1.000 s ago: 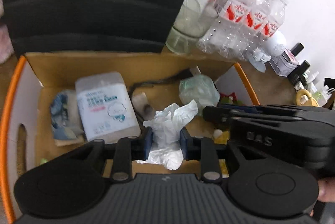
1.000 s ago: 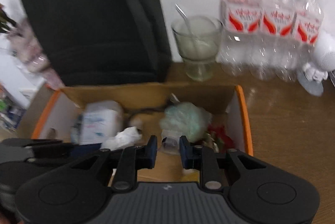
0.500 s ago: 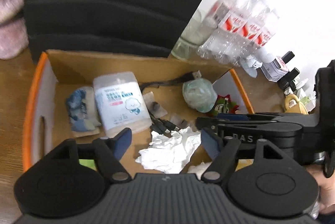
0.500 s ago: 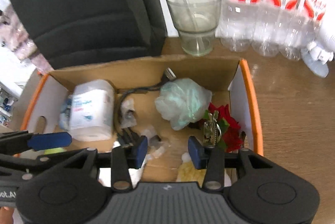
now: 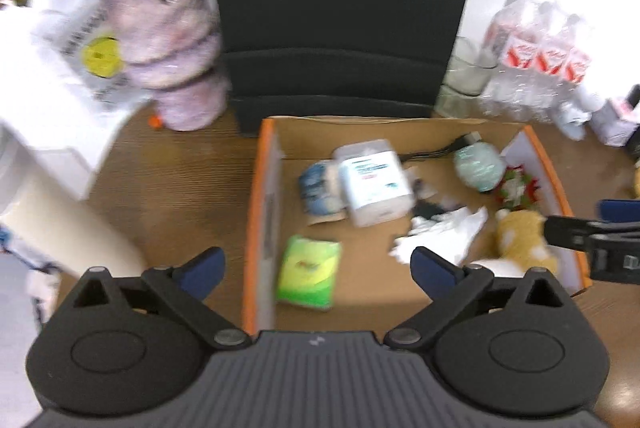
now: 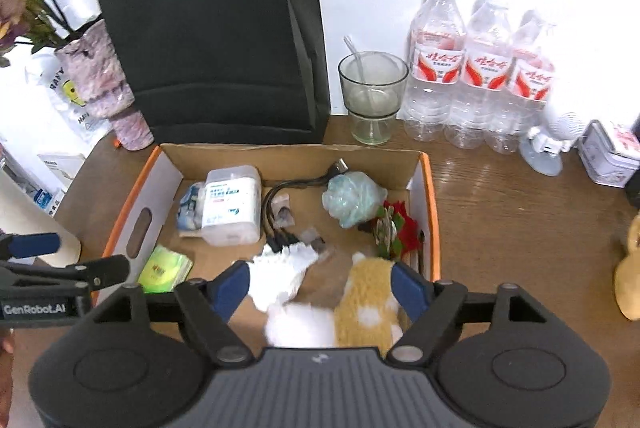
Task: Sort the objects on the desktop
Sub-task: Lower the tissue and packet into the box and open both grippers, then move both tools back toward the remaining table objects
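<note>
An orange-rimmed cardboard box [image 5: 256, 211] [image 6: 434, 211] holds a crumpled white tissue [image 5: 444, 232] [image 6: 280, 268], a wipes pack [image 5: 374, 181] [image 6: 232, 203], a green packet [image 5: 310, 270] [image 6: 164, 268] and a yellow-white plush toy [image 5: 520, 240] [image 6: 368, 296]. My left gripper [image 5: 318, 268] hovers above the box's left wall, jaws opening wide, nothing between the pads. My right gripper [image 6: 320, 286] hangs over the box's near right part, jaws opening. The plush and tissue lie below its fingers, untouched by the pads.
Also in the box are a mint-green bundle [image 6: 352, 195], a red flower [image 6: 400, 228] and a black cable [image 6: 280, 195]. Behind it stand a black bag [image 6: 216, 27], a glass [image 6: 372, 95], water bottles [image 6: 480, 75] and a purple vase [image 6: 104, 83]. A tin [image 6: 608, 155] sits far right.
The left gripper let go of the white tissue, which now lies in the box. Both grippers opened wide and rose back from the box. The yellow plush shows under the right one.
</note>
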`<state>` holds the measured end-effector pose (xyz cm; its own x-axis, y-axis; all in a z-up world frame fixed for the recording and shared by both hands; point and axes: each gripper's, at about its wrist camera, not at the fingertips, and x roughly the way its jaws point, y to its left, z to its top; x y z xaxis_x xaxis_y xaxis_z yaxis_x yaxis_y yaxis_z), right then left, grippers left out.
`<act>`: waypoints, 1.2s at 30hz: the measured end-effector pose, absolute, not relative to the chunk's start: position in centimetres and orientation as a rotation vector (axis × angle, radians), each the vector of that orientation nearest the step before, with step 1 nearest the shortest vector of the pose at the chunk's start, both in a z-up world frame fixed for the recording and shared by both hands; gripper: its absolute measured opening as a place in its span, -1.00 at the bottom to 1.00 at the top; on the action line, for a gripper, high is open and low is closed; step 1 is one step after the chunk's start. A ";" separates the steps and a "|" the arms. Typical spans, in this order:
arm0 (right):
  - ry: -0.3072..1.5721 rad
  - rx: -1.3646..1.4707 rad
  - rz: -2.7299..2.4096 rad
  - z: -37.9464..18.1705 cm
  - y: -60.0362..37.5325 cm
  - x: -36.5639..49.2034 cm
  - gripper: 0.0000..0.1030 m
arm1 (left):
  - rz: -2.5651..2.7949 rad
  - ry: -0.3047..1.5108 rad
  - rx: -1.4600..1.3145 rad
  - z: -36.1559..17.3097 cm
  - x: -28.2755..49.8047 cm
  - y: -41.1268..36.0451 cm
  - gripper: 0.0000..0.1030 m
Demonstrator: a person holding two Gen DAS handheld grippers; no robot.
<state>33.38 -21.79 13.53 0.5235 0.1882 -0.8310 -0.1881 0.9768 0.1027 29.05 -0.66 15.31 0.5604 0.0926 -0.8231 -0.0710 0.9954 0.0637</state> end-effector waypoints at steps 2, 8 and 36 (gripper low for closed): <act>0.974 -0.004 0.220 14.1 -21.8 31.9 0.64 | 0.140 0.935 0.039 15.7 27.6 -0.7 1.00; 0.772 0.045 0.230 14.3 -22.2 26.9 0.66 | 0.154 0.618 0.022 16.5 21.8 -1.4 1.00; 0.362 0.071 0.256 8.6 -24.7 4.5 0.86 | -0.036 0.350 -0.019 8.8 -0.5 -1.5 1.00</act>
<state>4.53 -24.72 8.64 0.9035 0.2600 -0.3407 -0.2346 0.9653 0.1144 -0.50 -1.53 8.78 0.9387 -0.0390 -0.3426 0.0324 0.9992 -0.0252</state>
